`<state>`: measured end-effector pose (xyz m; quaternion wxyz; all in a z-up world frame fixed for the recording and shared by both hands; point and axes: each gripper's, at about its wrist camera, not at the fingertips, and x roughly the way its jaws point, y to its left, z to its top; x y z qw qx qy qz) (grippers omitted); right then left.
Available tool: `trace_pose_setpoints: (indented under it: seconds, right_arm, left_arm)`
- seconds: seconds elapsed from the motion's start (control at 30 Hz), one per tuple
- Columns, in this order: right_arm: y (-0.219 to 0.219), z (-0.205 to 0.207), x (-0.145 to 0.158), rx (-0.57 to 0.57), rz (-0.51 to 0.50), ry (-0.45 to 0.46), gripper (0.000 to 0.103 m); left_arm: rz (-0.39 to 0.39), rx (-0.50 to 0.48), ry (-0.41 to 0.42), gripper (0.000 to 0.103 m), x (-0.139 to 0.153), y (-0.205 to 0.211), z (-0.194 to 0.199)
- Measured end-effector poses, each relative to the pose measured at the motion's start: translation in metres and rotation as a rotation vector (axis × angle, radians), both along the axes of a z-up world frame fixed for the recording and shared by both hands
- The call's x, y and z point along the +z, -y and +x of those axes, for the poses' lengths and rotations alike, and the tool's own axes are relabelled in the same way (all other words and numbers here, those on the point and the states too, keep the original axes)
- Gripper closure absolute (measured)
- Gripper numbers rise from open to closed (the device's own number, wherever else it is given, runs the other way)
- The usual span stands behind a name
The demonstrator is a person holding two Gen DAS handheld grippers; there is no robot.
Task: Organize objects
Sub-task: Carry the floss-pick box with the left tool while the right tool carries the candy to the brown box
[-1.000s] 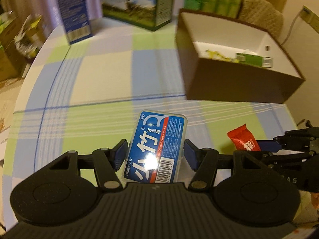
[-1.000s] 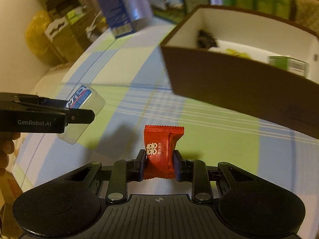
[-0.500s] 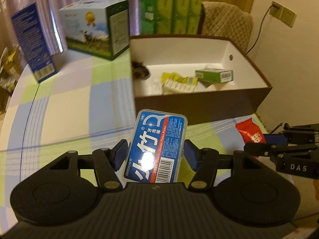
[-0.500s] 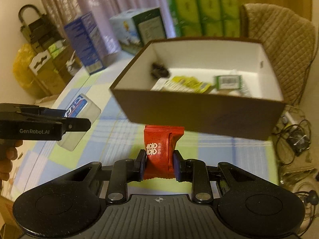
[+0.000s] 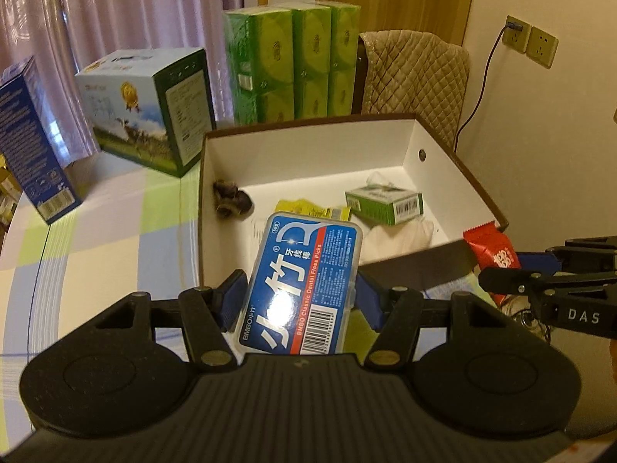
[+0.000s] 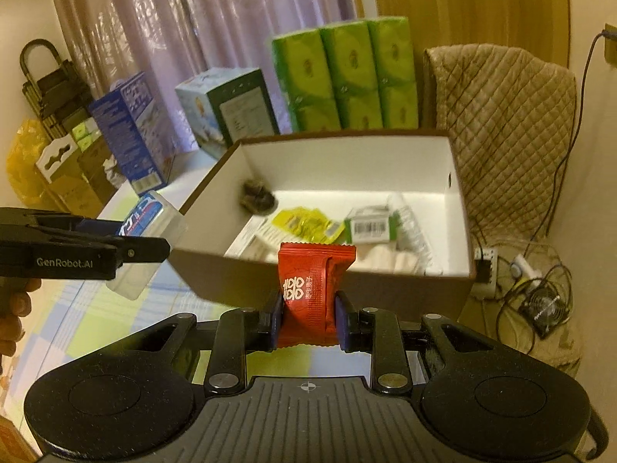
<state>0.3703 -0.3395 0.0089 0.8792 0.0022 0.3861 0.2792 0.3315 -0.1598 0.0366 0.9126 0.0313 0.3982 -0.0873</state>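
My left gripper [image 5: 300, 297] is shut on a blue floss-pick box [image 5: 304, 281], held in the air at the near wall of the brown cardboard box [image 5: 455, 154]. My right gripper [image 6: 306, 322] is shut on a red candy packet [image 6: 314, 289], also lifted, just before the same box's near wall [image 6: 231, 281]. Each gripper shows in the other's view: the right one with the red packet [image 5: 491, 250] at the right edge, the left one with the floss box [image 6: 148, 216] at the left. Inside the brown box lie a green carton [image 5: 385, 204], yellow sachets [image 5: 308, 208] and a dark clump [image 5: 231, 196].
Behind the brown box stand green tissue packs [image 5: 293, 61], a blue-green carton [image 5: 146, 104] and a tall blue carton [image 5: 27, 142] on the checked tablecloth [image 5: 96, 239]. A quilted chair [image 6: 505, 135] stands at the right, with cables and a small fan [image 6: 540, 308] on the floor.
Both grippers have risen and moved forward with their loads. The brown box now sits right ahead and its inside is in full view from above.
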Motion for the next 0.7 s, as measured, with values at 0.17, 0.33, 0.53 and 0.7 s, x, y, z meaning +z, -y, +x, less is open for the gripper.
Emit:
trace_pose_setpoints:
  seconds: [0.17,0.33,0.53,0.7]
  right_arm:
    - [-0.006,0.022,0.007,0.004,0.012,0.027,0.078]
    - [-0.019,0.049,0.008,0.016,0.014,0.038,0.078]
    - [-0.036,0.082,0.003,0.027,0.011,0.031,0.078]
    - [-0.047,0.111,-0.005,0.029,0.001,0.015,0.078]
  left_arm:
    - [0.014,-0.009,0.005,0.045,0.0,0.01,0.022]
    - [0.036,-0.01,0.006,0.045,-0.003,0.016,0.051]
    - [0.058,0.001,-0.006,0.045,-0.011,0.016,0.084]
    - [0.068,0.008,-0.028,0.045,-0.02,0.014,0.11]
